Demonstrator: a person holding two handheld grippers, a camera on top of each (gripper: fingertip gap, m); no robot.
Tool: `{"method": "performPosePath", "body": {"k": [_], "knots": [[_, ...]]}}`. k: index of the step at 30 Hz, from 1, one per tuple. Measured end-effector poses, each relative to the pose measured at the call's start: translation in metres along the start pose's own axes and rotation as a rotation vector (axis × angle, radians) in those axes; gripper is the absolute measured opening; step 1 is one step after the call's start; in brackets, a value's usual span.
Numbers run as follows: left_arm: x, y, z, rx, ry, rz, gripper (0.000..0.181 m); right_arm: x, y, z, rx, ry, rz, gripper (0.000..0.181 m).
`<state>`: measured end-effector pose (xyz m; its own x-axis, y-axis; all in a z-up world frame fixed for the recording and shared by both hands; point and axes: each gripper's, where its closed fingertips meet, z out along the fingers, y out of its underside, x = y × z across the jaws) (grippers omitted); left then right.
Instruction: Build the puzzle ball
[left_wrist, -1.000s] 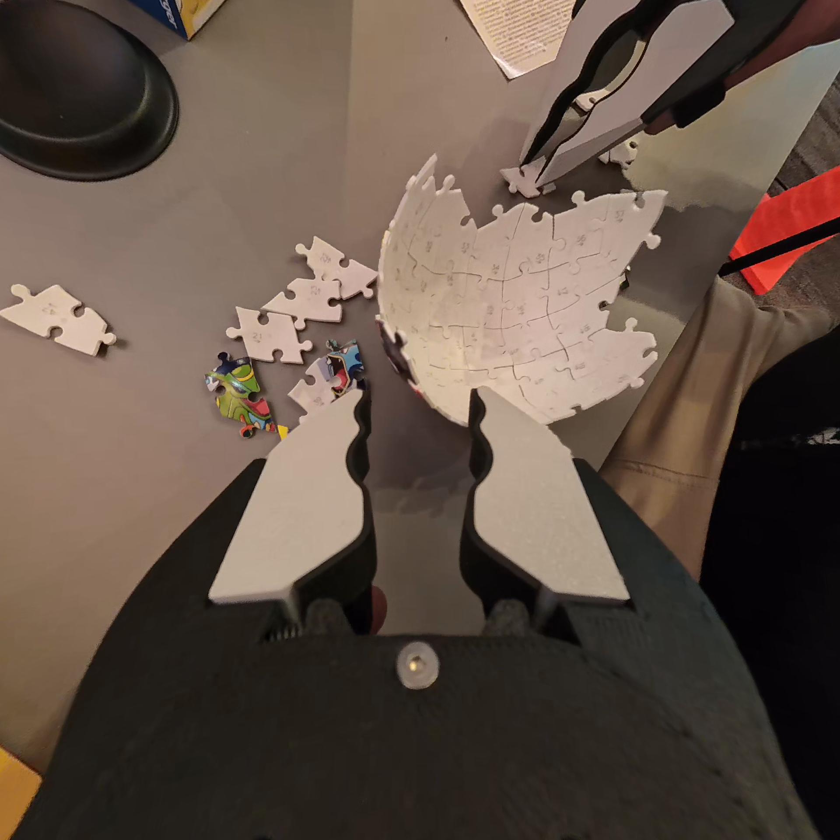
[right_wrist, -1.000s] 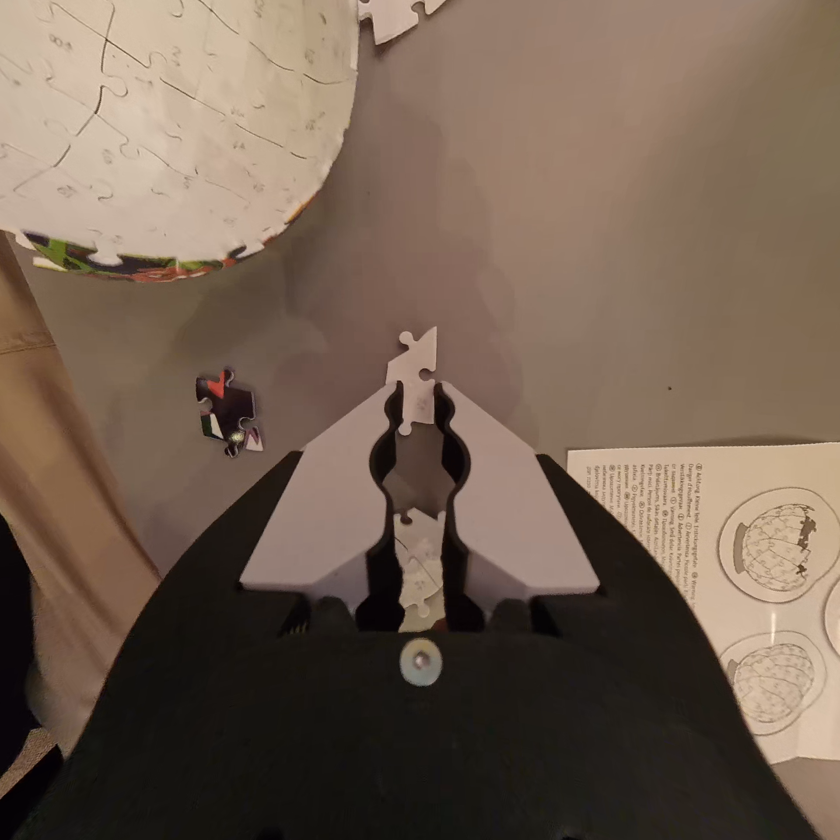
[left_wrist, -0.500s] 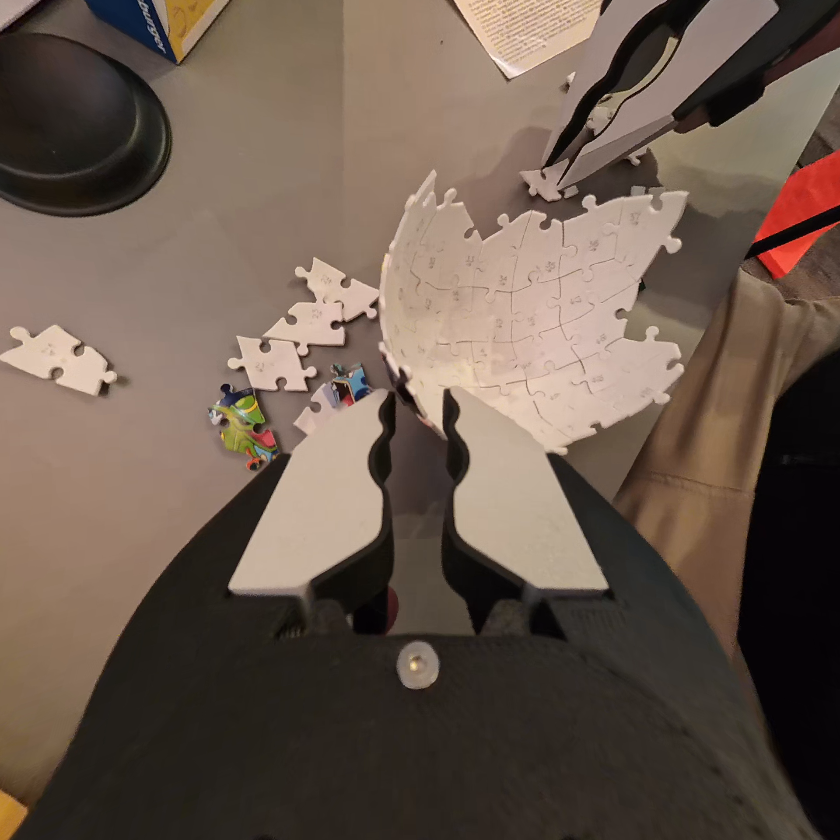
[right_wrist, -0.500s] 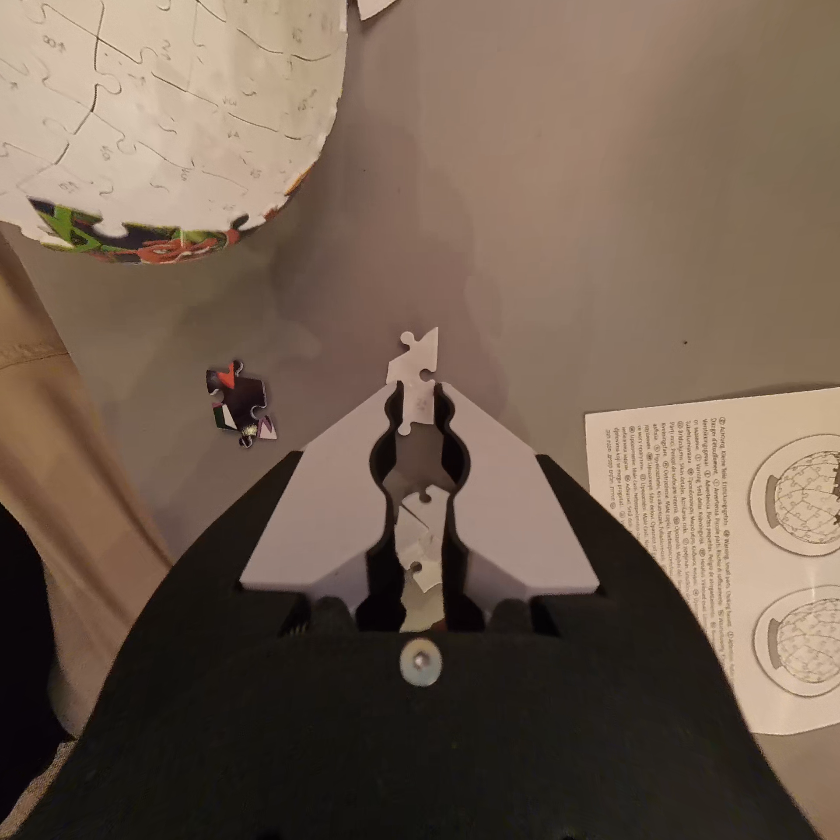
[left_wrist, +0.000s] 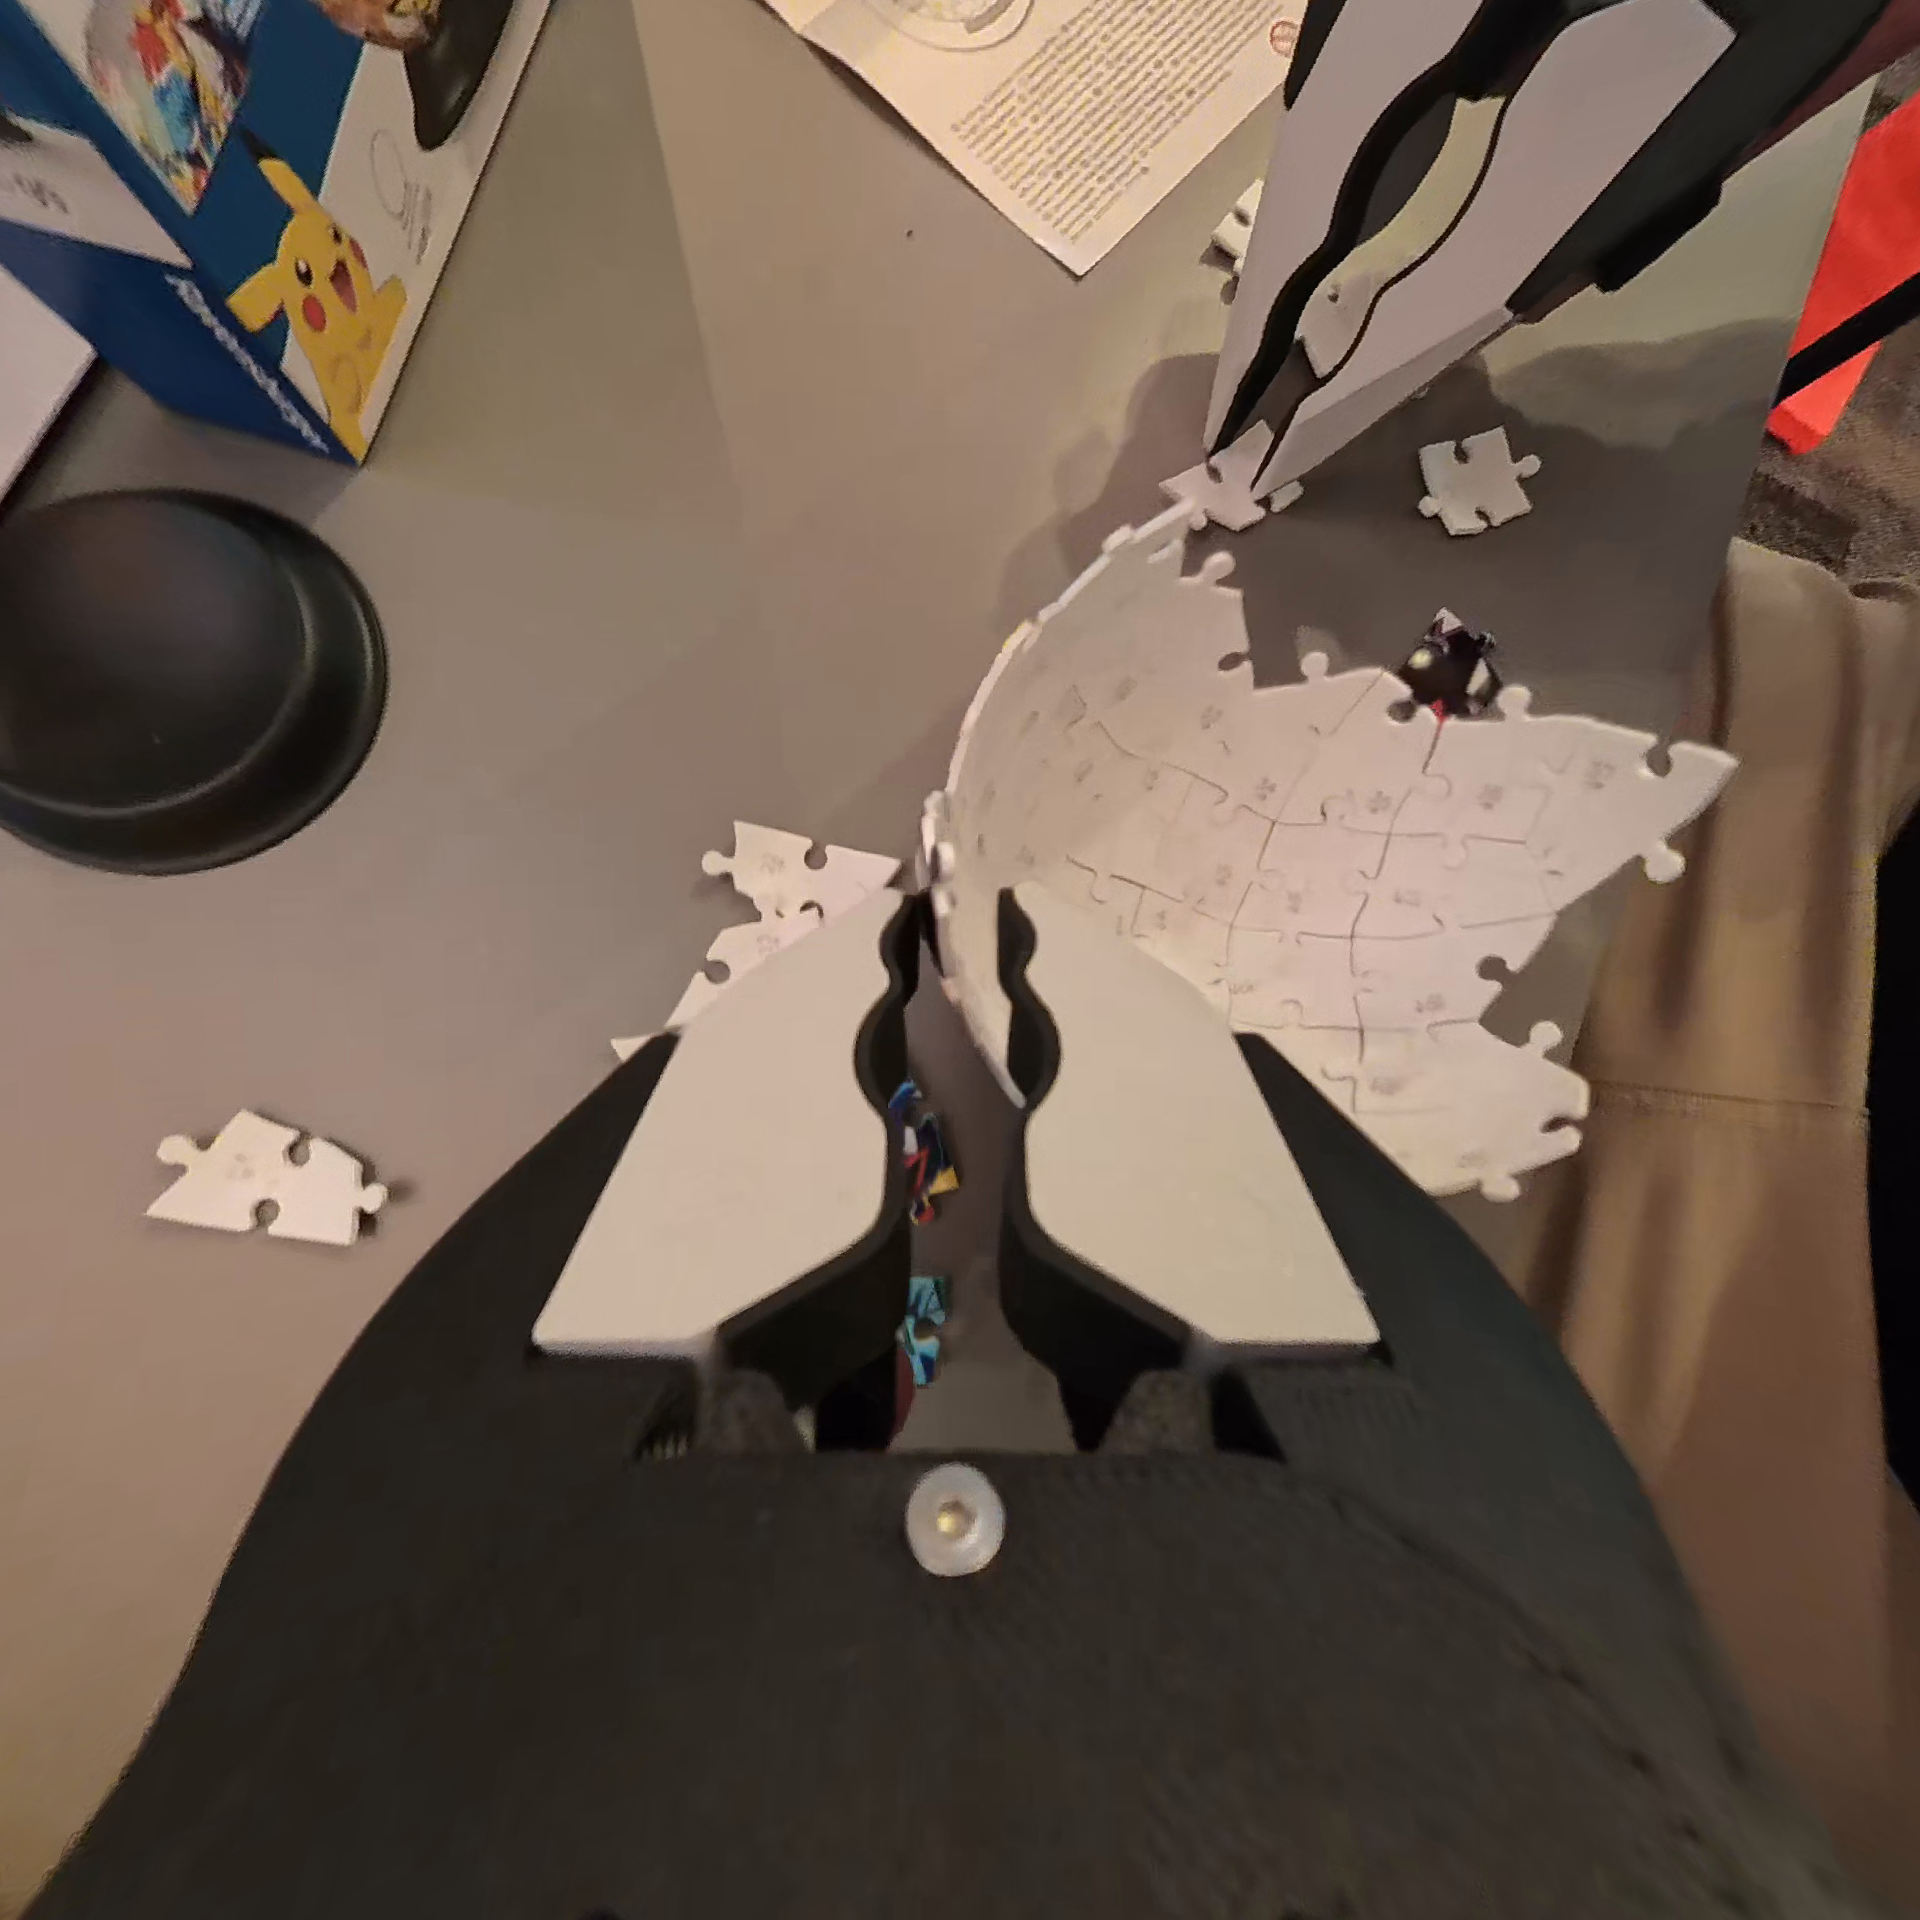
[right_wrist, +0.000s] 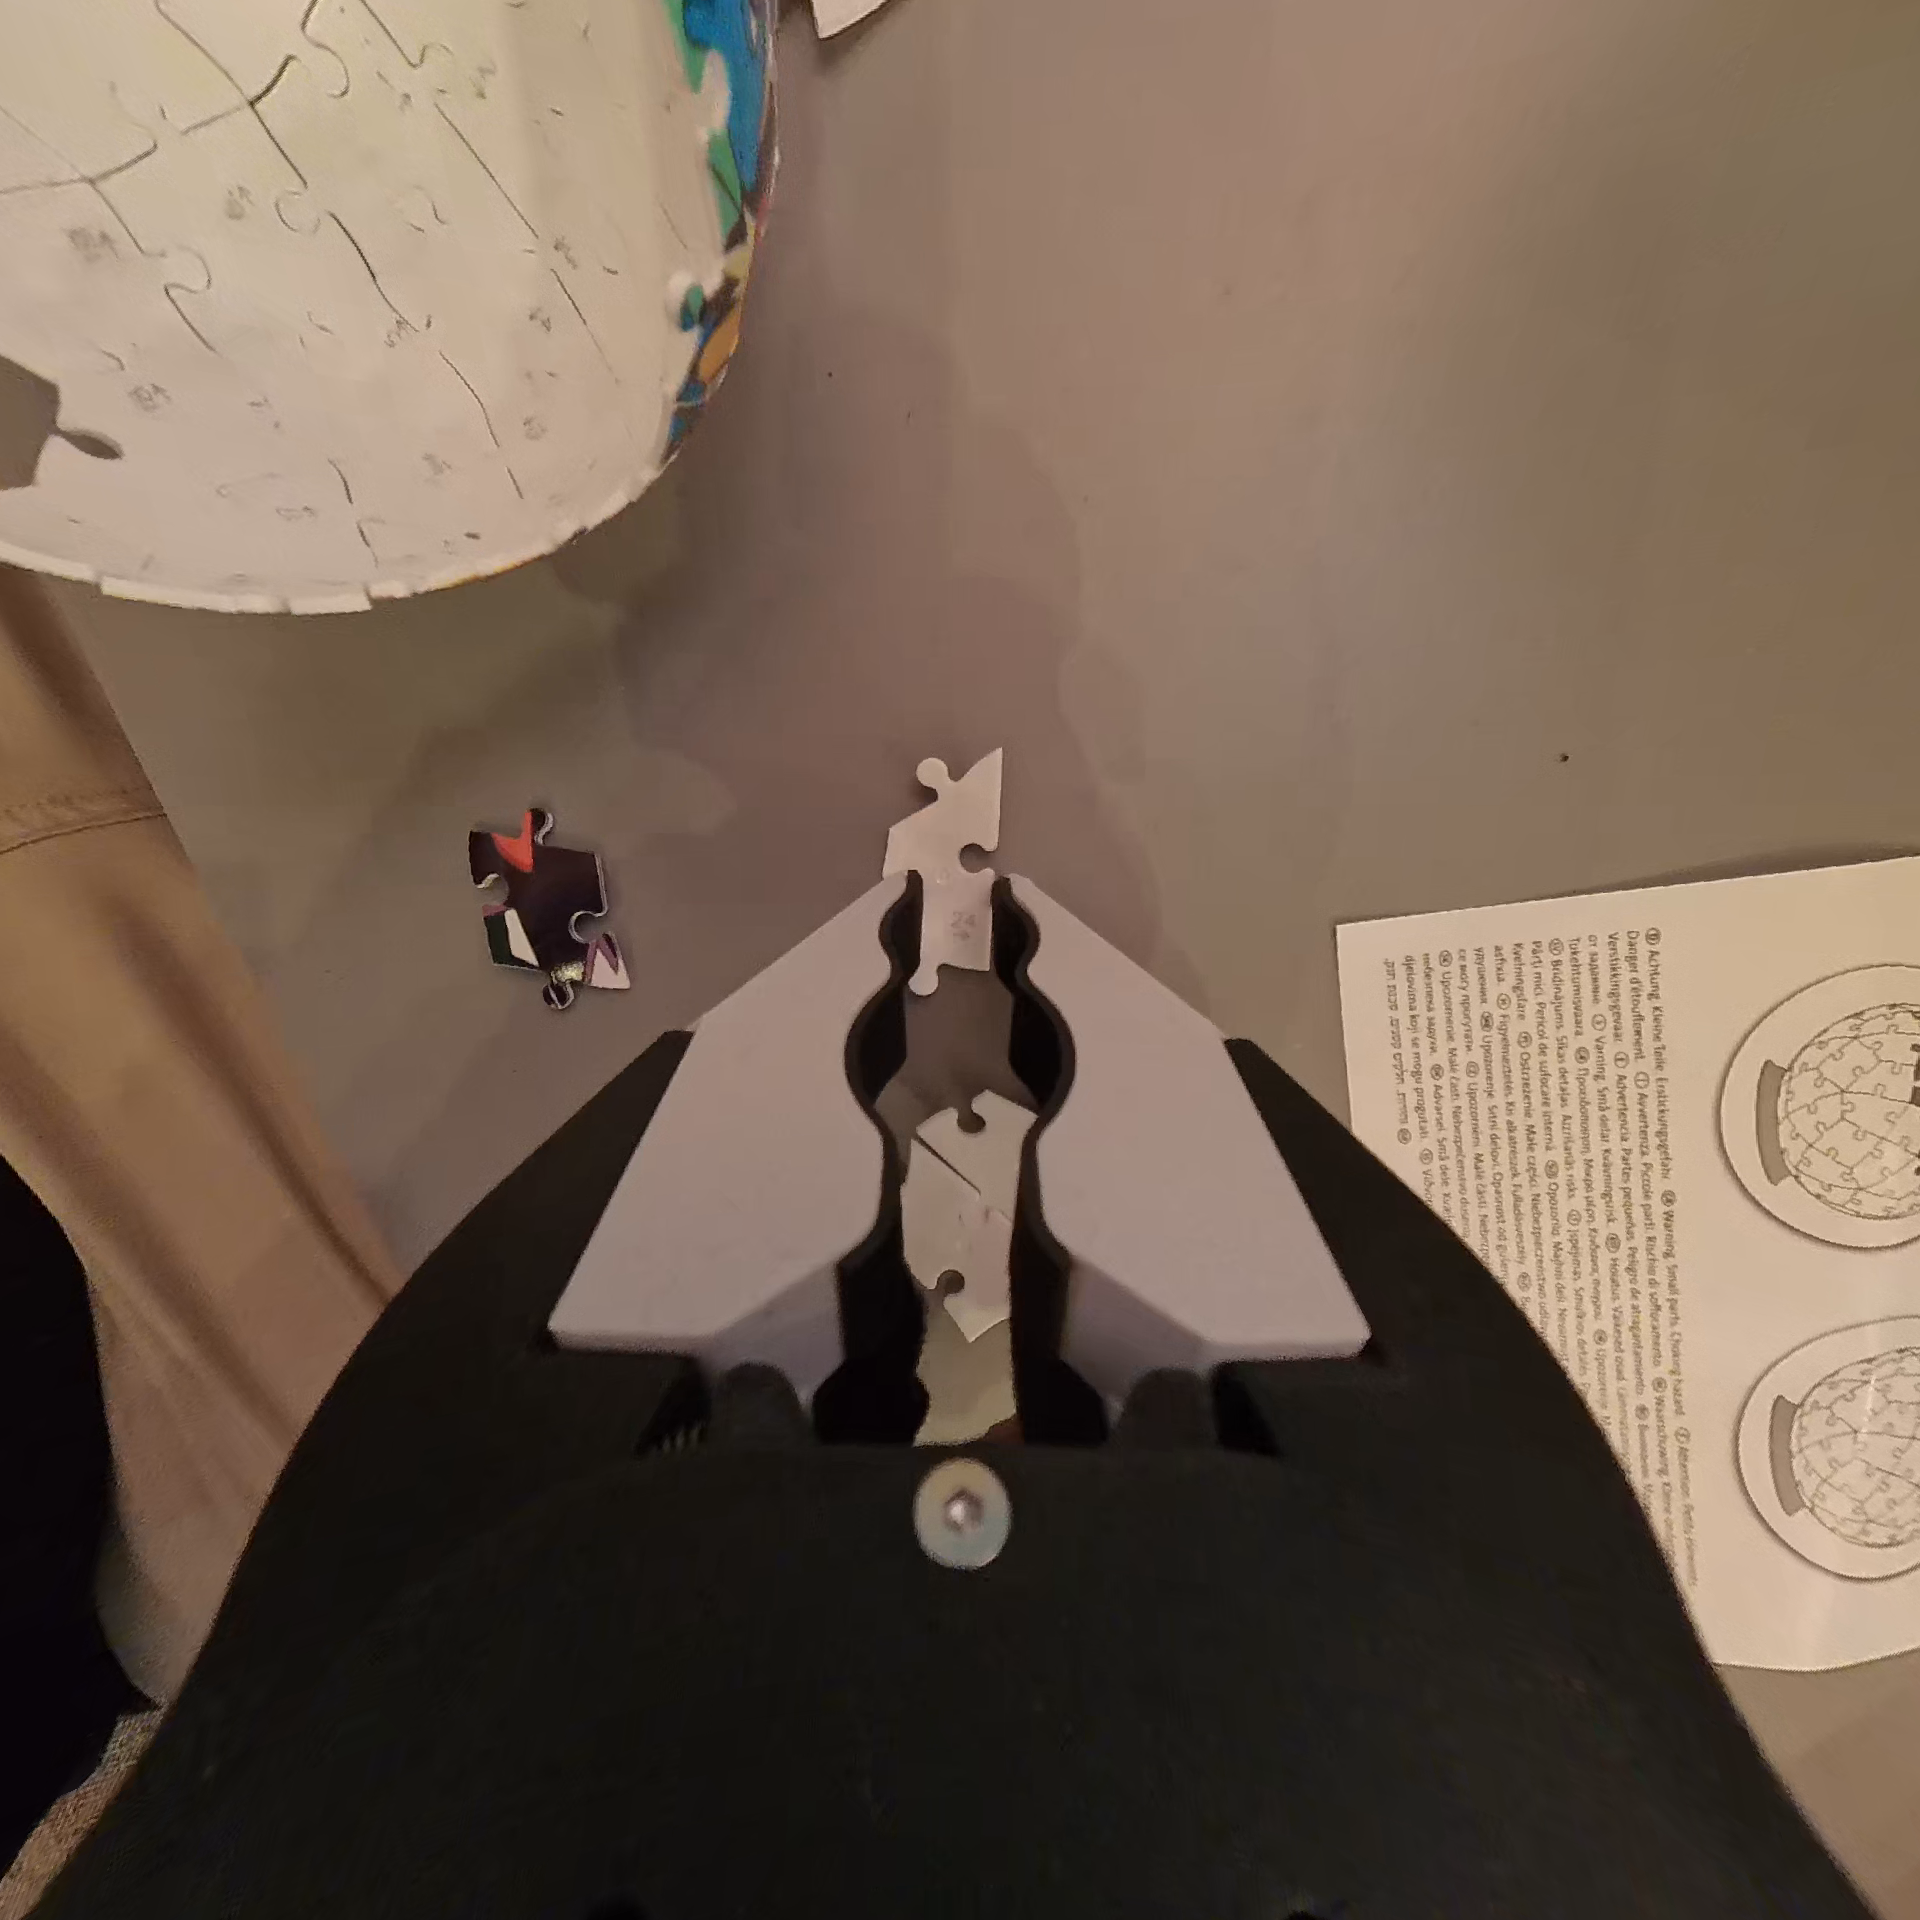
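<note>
Puzzle ball (left_wrist: 1299, 862), only partly built, sits as an open white shell just ahead of your left gripper (left_wrist: 958, 909) in the left wrist view, its hollow facing you and its near rim caught between the two fingers; the jaws look pinched on that rim, so you are holding the shell steady. To the left of your fingers lie loose white pieces (left_wrist: 790, 883), one more white piece (left_wrist: 265, 1179) sits farther left, and a black stand (left_wrist: 177, 681) and the blue box (left_wrist: 239, 208) lie beyond that. Ahead and to the right, your right gripper (left_wrist: 1252, 457) brings a small white piece (left_wrist: 1221, 494) down to the far top edge of the shell, touching or nearly touching it. In the right wrist view, your right gripper (right_wrist: 956, 883) is clamped on that white piece (right_wrist: 951, 862), which sticks out past the fingertips. The shell (right_wrist: 343, 312) fills the upper left, a dark printed piece (right_wrist: 545, 904) lies on the grey table (right_wrist: 1351, 416) to the left of the fingers, and the instruction sheet (right_wrist: 1558, 1195) lies to the right. You appear to be at the fitting step: next, line the piece's tab up with the open notch on the rim and press gently, while your left grip keeps the shell from rolling or flexing apart.
</note>
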<state>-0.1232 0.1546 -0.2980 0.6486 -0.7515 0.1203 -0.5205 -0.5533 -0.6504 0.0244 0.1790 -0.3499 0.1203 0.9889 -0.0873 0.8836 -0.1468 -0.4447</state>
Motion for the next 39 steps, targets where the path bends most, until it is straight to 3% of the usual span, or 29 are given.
{"method": "performPosePath", "body": {"k": [5, 12, 18, 22, 26, 32, 39], "knots": [[-0.002, -0.001, -0.006, 0.033, 0.012, -0.005, 0.027, 0.001, 0.0, 0.0, 0.013, -0.004, 0.008, 0.012], [-0.021, -0.004, -0.054, 0.121, -0.033, -0.086, 0.033, 0.004, -0.002, -0.002, 0.037, -0.009, 0.015, 0.002], [-0.025, 0.03, -0.065, -0.007, -0.067, -0.078, 0.034, 0.007, -0.003, -0.001, 0.038, 0.019, 0.011, 0.008], [-0.03, 0.063, -0.057, -0.129, -0.114, -0.045, 0.037, 0.008, -0.006, -0.002, 0.051, 0.037, 0.001, 0.011], [-0.031, 0.079, -0.042, -0.205, -0.133, 0.016, 0.043, 0.011, -0.015, -0.004, 0.096, 0.066, -0.003, 0.013], [-0.055, 0.065, -0.029, -0.129, -0.235, -0.002, 0.039, 0.014, -0.036, -0.012, 0.196, 0.112, 0.005, 0.016], [-0.067, 0.075, -0.007, -0.261, -0.289, -0.051, 0.034, 0.014, -0.038, -0.012, 0.21, 0.126, 0.004, 0.016]]}}
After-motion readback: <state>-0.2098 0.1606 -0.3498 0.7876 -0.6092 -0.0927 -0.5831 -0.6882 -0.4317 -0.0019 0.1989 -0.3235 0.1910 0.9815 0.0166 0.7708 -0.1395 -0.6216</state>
